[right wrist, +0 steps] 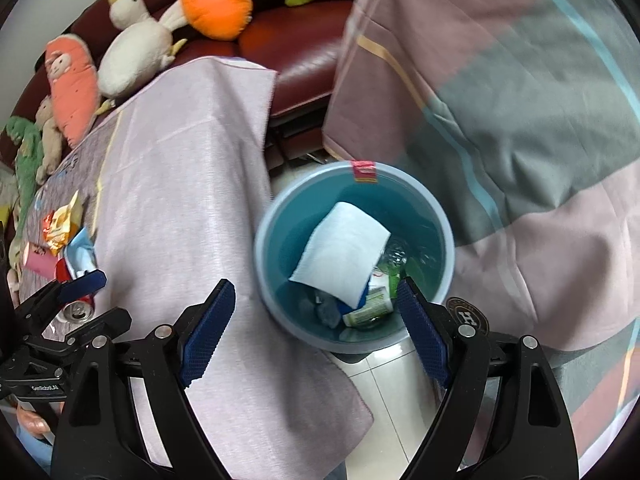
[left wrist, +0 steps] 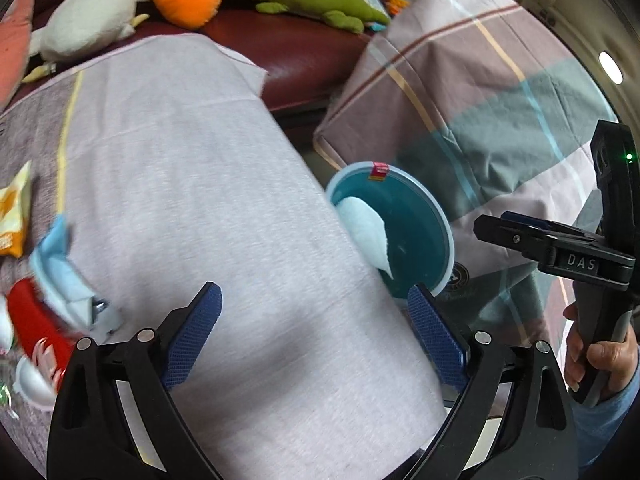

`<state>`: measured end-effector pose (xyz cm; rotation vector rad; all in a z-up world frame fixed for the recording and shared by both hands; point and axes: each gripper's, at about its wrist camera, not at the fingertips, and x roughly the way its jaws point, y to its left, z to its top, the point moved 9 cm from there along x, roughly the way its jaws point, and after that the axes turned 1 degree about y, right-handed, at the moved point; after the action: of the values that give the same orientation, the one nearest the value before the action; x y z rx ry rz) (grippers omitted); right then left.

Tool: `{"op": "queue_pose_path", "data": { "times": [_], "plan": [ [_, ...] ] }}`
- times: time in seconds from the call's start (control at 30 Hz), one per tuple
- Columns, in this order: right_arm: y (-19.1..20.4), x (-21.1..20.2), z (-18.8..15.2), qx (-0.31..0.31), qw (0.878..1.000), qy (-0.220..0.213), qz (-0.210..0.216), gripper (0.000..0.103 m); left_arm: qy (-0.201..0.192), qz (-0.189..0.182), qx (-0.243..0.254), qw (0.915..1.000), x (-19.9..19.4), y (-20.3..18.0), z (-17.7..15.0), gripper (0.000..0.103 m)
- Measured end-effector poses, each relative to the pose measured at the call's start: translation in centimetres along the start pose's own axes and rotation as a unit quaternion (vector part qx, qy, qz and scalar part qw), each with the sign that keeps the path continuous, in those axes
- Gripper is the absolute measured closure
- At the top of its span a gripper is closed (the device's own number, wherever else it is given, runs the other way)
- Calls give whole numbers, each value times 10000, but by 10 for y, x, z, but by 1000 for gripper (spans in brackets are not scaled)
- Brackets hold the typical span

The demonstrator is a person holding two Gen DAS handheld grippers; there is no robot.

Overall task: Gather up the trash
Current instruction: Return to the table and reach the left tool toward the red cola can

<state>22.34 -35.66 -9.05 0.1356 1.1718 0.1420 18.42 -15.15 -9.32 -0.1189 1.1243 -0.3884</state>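
A blue bin stands on the floor beside the cloth-covered table; it also shows in the left wrist view. In it lie a white tissue, a clear plastic bottle and a green-labelled container. My right gripper is open and empty above the bin's near rim. My left gripper is open and empty over the table. Left of it on the table lie a red can, a light blue wrapper and a yellow snack packet. The right gripper shows from the side in the left wrist view.
The grey-pink tablecloth hangs over the table edge near the bin. A dark red sofa carries several plush toys. A plaid-covered bulk stands right of the bin. Tiled floor shows below the bin.
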Motion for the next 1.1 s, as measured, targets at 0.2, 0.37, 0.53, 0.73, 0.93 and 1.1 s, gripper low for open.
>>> {"op": "queue_pose_path", "data": {
  "times": [0.2, 0.37, 0.53, 0.73, 0.93, 1.1],
  "plan": [
    [39, -11, -1, -280, 9996, -22, 80, 24, -204, 63, -289, 9994, -27, 32, -10, 8],
    [77, -13, -2, -591, 9982, 15, 105, 24, -320, 169, -566, 9977, -47, 66, -21, 8],
    [116, -10, -5, -912, 9957, 91, 158, 24, -410, 371, -893, 9945, -62, 108, -33, 8],
    [156, -4, -7, -1219, 9922, 167, 218, 24, -459, 665, -1469, 9859, -73, 166, -45, 8],
    [180, 6, -9, -1327, 9903, 288, 283, 24, -404, 820, -1784, 9797, -69, 196, -47, 8],
    [188, 15, -11, -1347, 9897, 370, 323, 24, -301, 906, -1865, 9778, -55, 202, -44, 8]
  ]
}}
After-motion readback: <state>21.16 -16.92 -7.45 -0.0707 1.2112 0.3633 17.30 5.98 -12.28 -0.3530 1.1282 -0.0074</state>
